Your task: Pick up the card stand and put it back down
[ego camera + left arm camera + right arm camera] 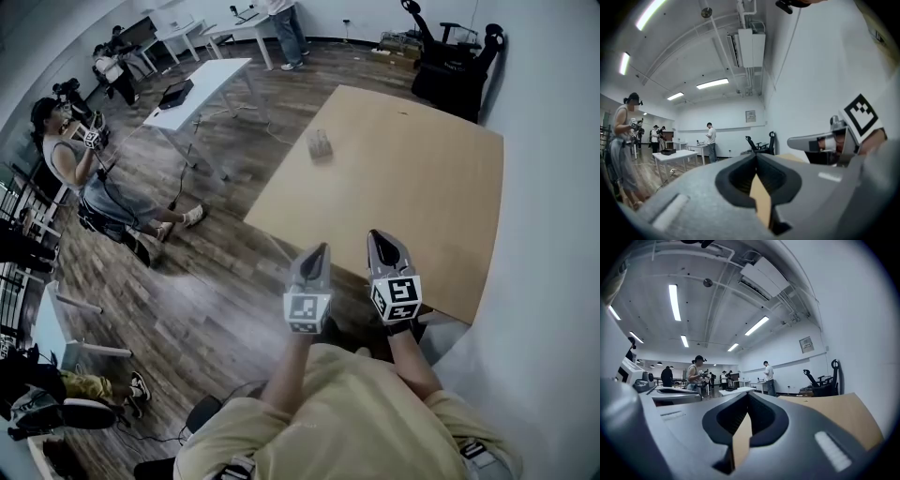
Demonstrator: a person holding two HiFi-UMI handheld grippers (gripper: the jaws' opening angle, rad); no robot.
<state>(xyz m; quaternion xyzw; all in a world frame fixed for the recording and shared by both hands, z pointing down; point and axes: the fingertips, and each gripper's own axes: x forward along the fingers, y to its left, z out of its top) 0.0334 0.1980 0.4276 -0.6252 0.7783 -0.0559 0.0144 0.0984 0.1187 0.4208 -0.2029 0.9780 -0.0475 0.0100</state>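
The card stand (321, 145) is a small clear holder that stands near the far left edge of the light wooden table (422, 197), well beyond both grippers. My left gripper (322, 248) hovers over the floor just off the table's near left edge, shut and empty. My right gripper (377, 235) is beside it over the table's near edge, also shut with nothing in it. In the left gripper view the closed jaws meet at the left gripper (756, 155), and the right gripper (820, 140) shows at the right. The right gripper (747, 393) is likewise closed. Neither gripper view shows the stand.
A white wall (548, 187) runs close along the table's right side. Black chairs (450, 56) stand behind the table. A person with grippers (80, 169) stands on the wooden floor at the left, near white desks (202, 84). Another person (286, 28) is at the back.
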